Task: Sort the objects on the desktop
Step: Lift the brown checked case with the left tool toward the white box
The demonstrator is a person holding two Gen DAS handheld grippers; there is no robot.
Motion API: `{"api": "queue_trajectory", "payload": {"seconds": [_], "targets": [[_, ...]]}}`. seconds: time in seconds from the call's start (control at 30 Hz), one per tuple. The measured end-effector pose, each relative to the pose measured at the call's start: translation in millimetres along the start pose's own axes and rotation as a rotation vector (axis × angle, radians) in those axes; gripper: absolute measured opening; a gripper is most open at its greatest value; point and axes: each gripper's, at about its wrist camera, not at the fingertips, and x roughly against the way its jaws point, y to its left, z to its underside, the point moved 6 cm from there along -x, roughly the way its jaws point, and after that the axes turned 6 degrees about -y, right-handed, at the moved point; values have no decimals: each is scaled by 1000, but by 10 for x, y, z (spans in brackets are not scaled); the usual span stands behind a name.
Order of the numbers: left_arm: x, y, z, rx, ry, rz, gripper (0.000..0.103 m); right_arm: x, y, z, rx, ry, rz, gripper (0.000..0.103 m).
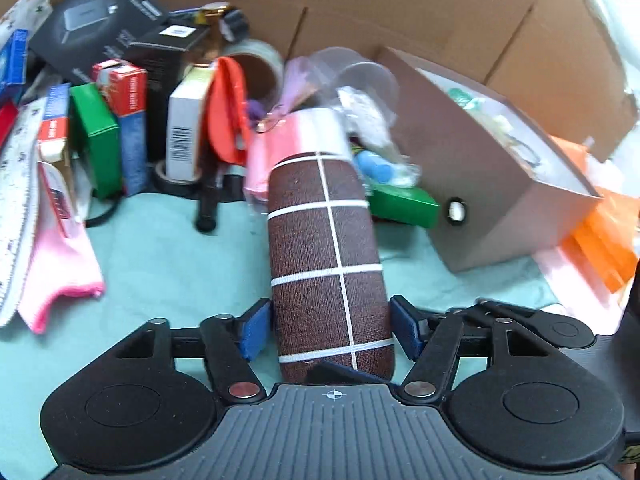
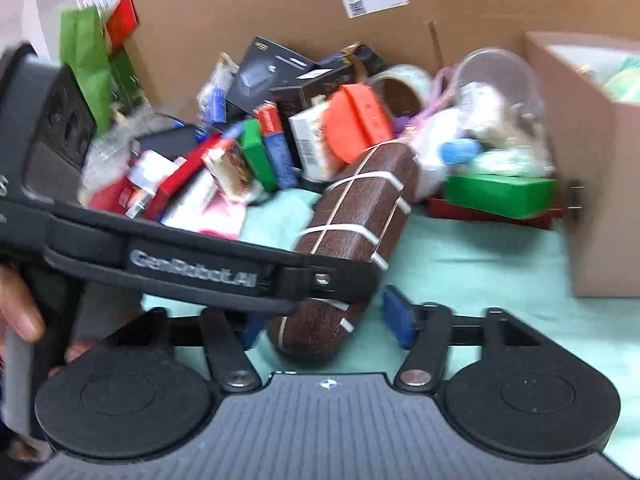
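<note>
At far left of the left wrist view we see a pale ruler [image 1: 16, 208] lying over a pink cloth [image 1: 60, 268], then a row of upright small boxes, among them a green box [image 1: 98, 140] and a white barcoded box [image 1: 185, 128]. Beside these stands an orange pouch [image 1: 226, 112], with a tape roll [image 1: 256, 64] behind it. At centre, the left gripper [image 1: 331, 328] has its blue pads pressed against both sides of the brown case [image 1: 326, 248], a long brown body crossed by white lines, which points away over the teal mat [image 1: 160, 248]. Right of the case we find a flat green box [image 1: 404, 204] and an open cardboard box [image 1: 500, 184].

From the right wrist view, the left gripper [image 2: 320, 280] crosses from the left, clamped on the brown case [image 2: 352, 216], which is tilted above the teal mat [image 2: 480, 264]. The right gripper [image 2: 326, 326] stands spread wide on either side of the case's near end; we cannot tell whether it touches.
</note>
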Motion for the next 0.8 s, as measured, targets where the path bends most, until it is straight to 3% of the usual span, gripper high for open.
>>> {"api": "queue_trajectory", "payload": {"seconds": [0.17,0.27,0.37,0.47,0.63,0.8], "targets": [[-62,97,-129,1,-29,-37,83,32,119,-11,51,-12,136,86],[-121,168,-187,-3,-33,-39,86,-42,198,-11,69,-21,146,87],[-146,246,-183,11,-15,-14,81,-158,263,-24,123,-14,178,87],[-144,281,-156,35,-6,22,75,-241,321,-14,164,3,175,83],[-165,252,-142,3,-13,10,76,-355,376,27,187,38,178,74],[-225,253,-142,5,4,7,78,-396,315,41,145,34,175,71]]}}
